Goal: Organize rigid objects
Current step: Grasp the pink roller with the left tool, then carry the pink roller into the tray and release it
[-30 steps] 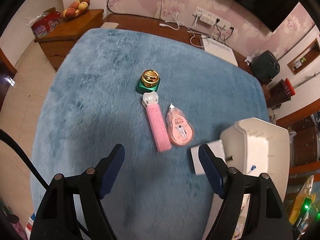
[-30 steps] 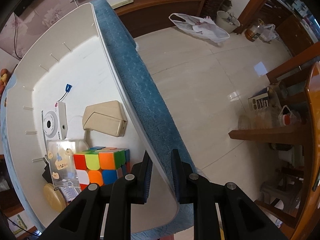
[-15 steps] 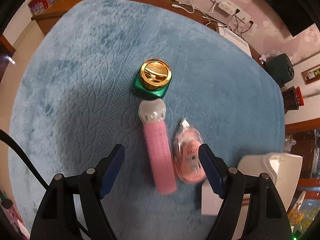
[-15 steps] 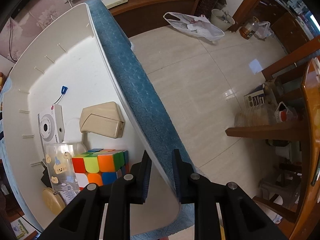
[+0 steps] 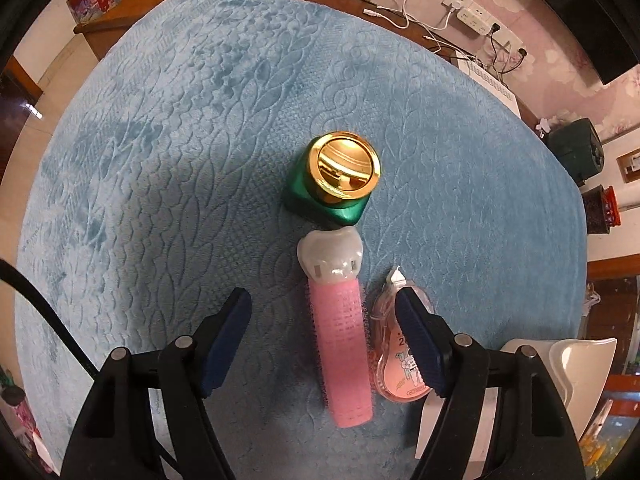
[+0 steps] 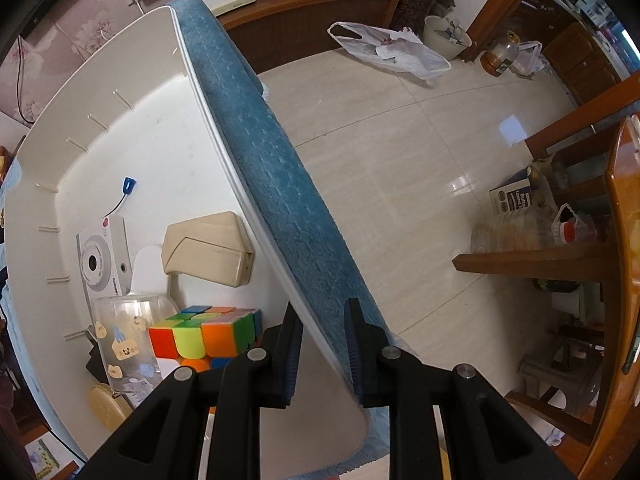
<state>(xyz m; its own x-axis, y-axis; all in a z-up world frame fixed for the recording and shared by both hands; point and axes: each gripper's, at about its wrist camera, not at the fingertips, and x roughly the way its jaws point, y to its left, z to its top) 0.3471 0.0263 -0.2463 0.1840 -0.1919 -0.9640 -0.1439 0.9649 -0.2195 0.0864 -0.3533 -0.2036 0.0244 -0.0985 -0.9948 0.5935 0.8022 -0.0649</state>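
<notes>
In the left wrist view my left gripper (image 5: 322, 316) is open, low over the blue plush mat (image 5: 168, 152). A pink hair roller with a white clip (image 5: 342, 336) lies between its fingers. A pink correction tape (image 5: 394, 350) lies beside the right finger, partly hidden by it. A green bottle with a gold cap (image 5: 336, 178) stands just beyond the roller. In the right wrist view my right gripper (image 6: 322, 326) is shut on the rim of a white bin (image 6: 132, 108). The bin holds a Rubik's cube (image 6: 200, 332), a beige case (image 6: 210, 248), a white camera (image 6: 100, 258) and a clear cup (image 6: 124, 336).
The white bin (image 5: 576, 364) shows at the lower right of the left wrist view. A wooden sideboard with a power strip (image 5: 476, 16) and cables runs behind the table. In the right wrist view the tiled floor (image 6: 400, 152) lies past the mat edge, with wooden furniture (image 6: 600, 248) at right.
My left gripper has moved forward and down over the mat, so the pink roller now lies between its open fingers. My right gripper has stayed shut on the bin rim.
</notes>
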